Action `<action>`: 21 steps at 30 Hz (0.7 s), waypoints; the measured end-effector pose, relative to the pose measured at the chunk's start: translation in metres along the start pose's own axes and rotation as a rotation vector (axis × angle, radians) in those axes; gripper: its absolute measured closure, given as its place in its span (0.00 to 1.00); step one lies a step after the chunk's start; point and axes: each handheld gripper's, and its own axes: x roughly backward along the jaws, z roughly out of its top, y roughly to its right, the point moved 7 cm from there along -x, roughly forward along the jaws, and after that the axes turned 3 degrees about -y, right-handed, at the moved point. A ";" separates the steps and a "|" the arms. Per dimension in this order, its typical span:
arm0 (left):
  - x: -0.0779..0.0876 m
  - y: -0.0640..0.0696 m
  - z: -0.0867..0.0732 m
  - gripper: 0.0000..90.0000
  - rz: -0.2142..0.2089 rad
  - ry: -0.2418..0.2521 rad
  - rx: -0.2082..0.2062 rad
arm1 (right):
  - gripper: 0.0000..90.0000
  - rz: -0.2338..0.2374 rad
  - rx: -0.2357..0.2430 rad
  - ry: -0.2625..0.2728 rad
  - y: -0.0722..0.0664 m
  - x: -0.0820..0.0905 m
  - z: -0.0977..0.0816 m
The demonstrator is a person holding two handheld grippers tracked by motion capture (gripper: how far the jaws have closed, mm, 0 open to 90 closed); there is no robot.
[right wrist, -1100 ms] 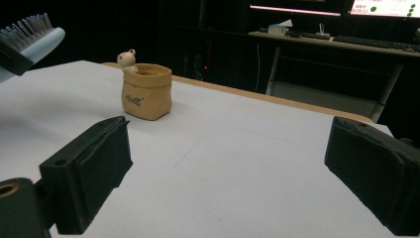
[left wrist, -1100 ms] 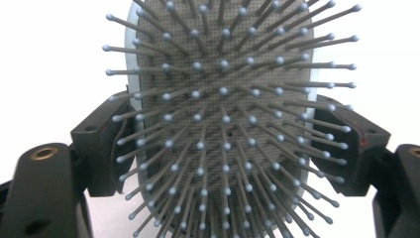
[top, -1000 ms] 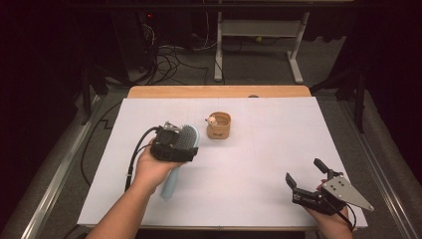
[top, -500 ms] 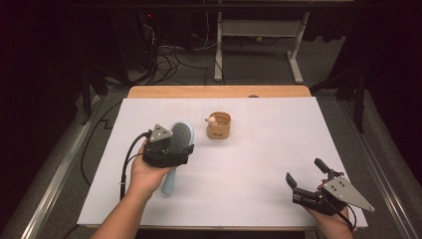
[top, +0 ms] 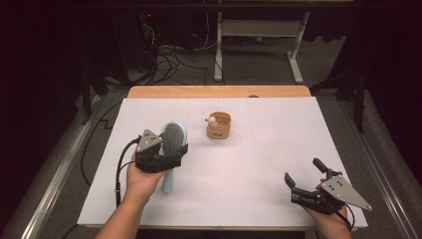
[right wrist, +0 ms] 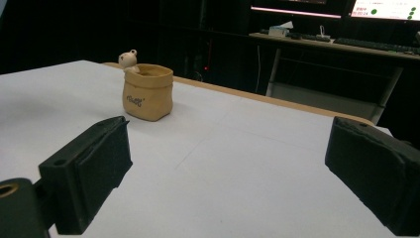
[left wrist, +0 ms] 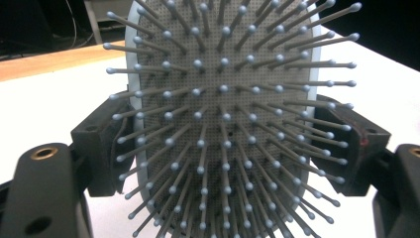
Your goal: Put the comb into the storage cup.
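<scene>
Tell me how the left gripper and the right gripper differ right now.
The left gripper is shut on the blue hairbrush, its pads pressing the brush head's edges; the right gripper holds nothing, its jaws spread wide. The left gripper is lifted above the white table near its left side; the right gripper sits low at the near right corner. Both are black, hand-held, and carry a grey three-cornered plate.

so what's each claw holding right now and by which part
The left claw is shut on the hairbrush, gripping the two side edges of its bristled head, near where the handle begins. The right claw is open and holds nothing.
</scene>
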 end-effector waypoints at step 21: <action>0.011 -0.007 0.014 0.23 -0.004 0.165 -0.029 | 0.03 0.012 -0.016 -0.017 -0.005 -0.012 0.008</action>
